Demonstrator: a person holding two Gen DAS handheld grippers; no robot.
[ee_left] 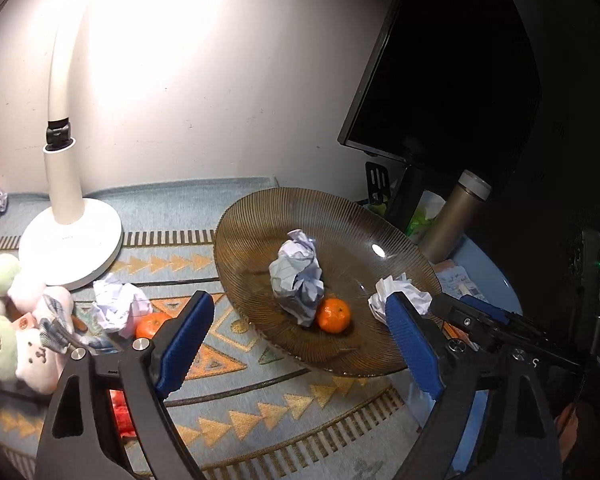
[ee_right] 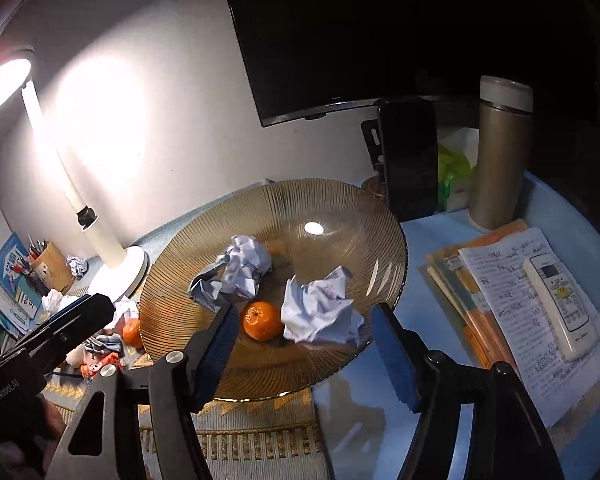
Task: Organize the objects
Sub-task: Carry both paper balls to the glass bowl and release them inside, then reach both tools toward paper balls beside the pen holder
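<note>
Both the left gripper (ee_left: 298, 340) and the right gripper (ee_right: 304, 354) hang with jaws wide and empty above the glass plate (ee_right: 180, 264), which holds two paper balls and a tangerine (ee_right: 262, 320), while another tangerine (ee_left: 152, 325), crumpled paper (ee_left: 118, 306) and plush toys (ee_left: 16, 320) wait on the worktop, so I'd judge it partway.

The plate (ee_right: 384, 216) has bare glass at its far half; two paper balls (ee_right: 244, 268) (ee_right: 320, 312) and an orange (ee_right: 262, 320) crowd the near middle. Left of it, the lamp base (ee_left: 72, 240), a third ball (ee_left: 118, 306), another orange (ee_left: 152, 325) and plush toys (ee_left: 16, 336) block the mat. Behind stand a flask (ee_right: 500, 160) and monitor (ee_right: 380, 32); papers with a remote (ee_right: 562, 304) fill the right
</note>
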